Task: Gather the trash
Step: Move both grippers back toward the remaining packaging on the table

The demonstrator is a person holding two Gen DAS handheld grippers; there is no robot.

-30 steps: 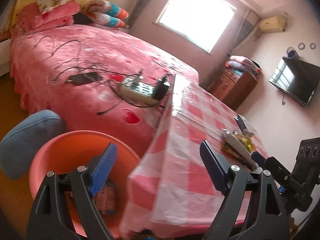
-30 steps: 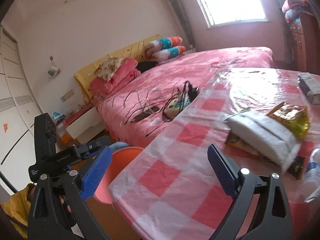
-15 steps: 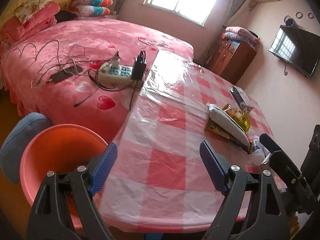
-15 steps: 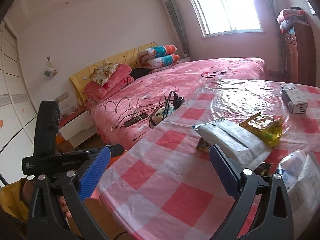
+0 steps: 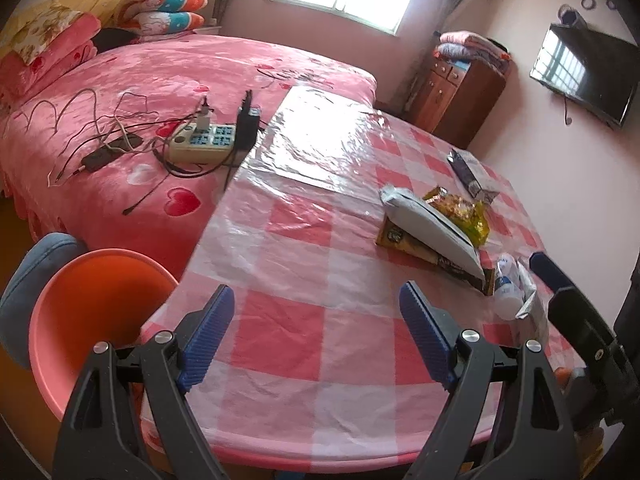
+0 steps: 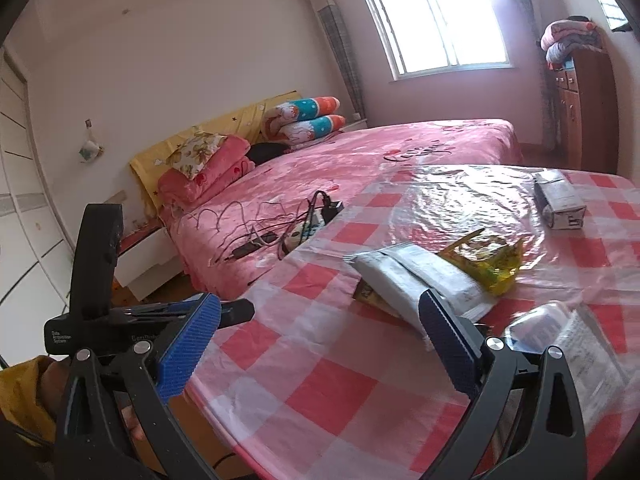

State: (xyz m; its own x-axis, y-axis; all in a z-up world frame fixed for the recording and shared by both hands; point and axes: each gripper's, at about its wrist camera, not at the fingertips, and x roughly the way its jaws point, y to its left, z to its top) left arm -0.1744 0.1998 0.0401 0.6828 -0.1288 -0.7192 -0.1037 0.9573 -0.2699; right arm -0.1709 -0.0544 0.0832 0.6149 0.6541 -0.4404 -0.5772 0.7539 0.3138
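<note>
While both grippers hang over the near edge of the checked table (image 5: 320,320), left gripper (image 5: 316,336) jaws spread, nothing between; right gripper (image 6: 316,344) jaws spread, empty too. Trash on the table's right side: grey pouch (image 5: 432,224) lying across a yellow wrapper (image 5: 460,212), crumpled clear bottle (image 5: 508,284) beside. Orange bin (image 5: 92,312) below the table's left corner.

Left claw body (image 6: 96,320): small white print, "Data Acquisition System"; a second word along its lower edge, partly hidden, not readable.
Bedspread (image 6: 412,152): dark cursive lettering near the foot of the bed, too stretched to read.
Brown packet (image 5: 416,246): a round logo and pale lettering on the desk-side face, too small to read.
Small box (image 6: 560,200): printed panels, illegible.
</note>
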